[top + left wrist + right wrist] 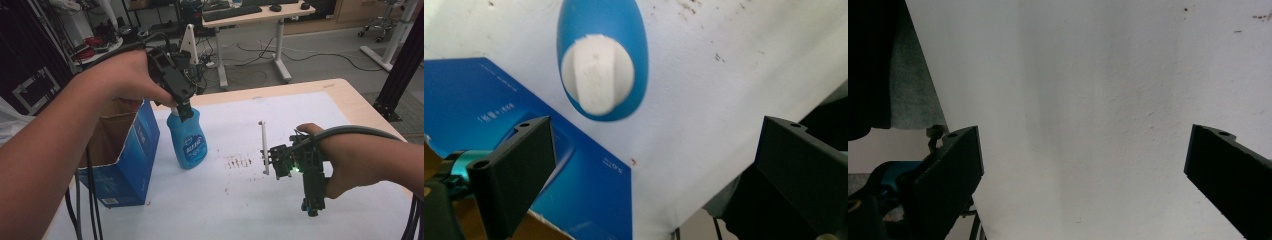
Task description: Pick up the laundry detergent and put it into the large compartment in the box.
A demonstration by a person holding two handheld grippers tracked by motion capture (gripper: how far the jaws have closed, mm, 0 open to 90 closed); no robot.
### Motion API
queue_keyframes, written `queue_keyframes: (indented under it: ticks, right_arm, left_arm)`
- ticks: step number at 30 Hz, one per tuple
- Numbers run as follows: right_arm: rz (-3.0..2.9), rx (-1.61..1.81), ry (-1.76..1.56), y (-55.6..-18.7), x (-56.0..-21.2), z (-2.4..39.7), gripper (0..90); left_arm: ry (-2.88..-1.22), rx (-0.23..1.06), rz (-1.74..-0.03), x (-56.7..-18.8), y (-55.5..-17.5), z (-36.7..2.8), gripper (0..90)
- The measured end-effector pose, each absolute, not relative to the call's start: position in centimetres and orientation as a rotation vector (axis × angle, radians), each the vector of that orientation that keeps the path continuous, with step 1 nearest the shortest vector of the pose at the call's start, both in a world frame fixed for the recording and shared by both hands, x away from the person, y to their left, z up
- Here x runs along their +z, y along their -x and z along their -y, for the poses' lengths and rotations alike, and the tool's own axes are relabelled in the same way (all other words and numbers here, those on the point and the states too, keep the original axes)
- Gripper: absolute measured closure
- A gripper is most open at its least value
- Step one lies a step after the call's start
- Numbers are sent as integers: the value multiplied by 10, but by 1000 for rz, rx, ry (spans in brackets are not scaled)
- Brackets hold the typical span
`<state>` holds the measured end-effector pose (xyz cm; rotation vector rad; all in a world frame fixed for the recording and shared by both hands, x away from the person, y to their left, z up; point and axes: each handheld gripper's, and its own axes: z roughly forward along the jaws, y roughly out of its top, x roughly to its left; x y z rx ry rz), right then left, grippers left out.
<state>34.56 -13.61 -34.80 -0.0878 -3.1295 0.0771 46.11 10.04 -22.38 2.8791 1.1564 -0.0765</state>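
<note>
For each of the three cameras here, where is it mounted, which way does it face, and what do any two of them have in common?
High view: above the person's side, facing forward and down on the white table; both forearms, left gripper and right gripper show.
Left gripper view: rides the left gripper, looking straight down on the blue bottle and blue box; open jaws show.
Right gripper view: rides the right gripper, facing bare tabletop; open jaws show.
Shared: high and left gripper views both show bottle, box and specks.

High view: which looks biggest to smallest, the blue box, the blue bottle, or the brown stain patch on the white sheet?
1. Blue box, though it sits nearest the camera.
2. Blue bottle.
3. Brown stain patch, clearly the smallest.
</note>
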Motion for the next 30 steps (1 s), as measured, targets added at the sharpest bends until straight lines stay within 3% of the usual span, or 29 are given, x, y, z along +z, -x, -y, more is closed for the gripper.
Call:
queue_keyframes:
  ticks: [30]
  right_arm:
    - [3120,88,94,-348,-353,133,14]
  left_arm:
    - [-2857,-107,-1146,-278,-499,-106,31]
